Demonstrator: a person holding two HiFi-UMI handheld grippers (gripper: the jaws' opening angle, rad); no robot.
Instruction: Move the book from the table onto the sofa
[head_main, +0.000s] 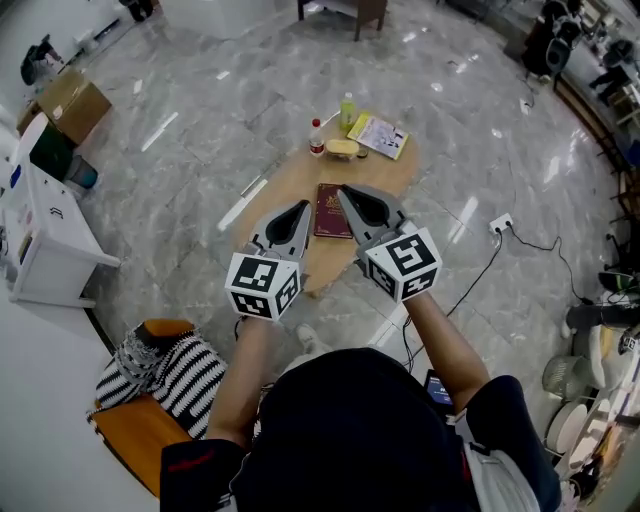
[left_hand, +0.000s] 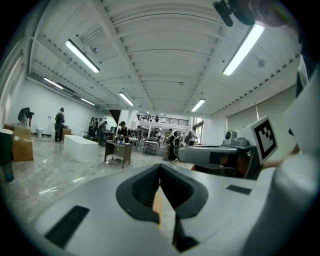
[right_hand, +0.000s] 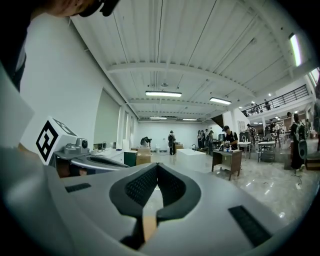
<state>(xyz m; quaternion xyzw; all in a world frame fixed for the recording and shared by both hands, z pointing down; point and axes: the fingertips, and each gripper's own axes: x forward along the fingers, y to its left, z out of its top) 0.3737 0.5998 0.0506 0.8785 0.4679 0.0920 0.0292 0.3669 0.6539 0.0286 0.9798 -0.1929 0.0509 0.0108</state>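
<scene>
Book (head_main: 328, 215), dark red, rectangular, lies at frame centre on oval wooden table (head_main: 285, 180). Grey left gripper (head_main: 301, 208) and right gripper (head_main: 346, 193), both pressed together and empty, flank it.

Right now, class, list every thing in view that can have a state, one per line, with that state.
Left gripper: shut, empty.
Right gripper: shut, empty.
Book: closed, flat on the table.
Red-capped bottle: upright, capped.
Green bottle: upright.
Booklet: lying flat.
</scene>
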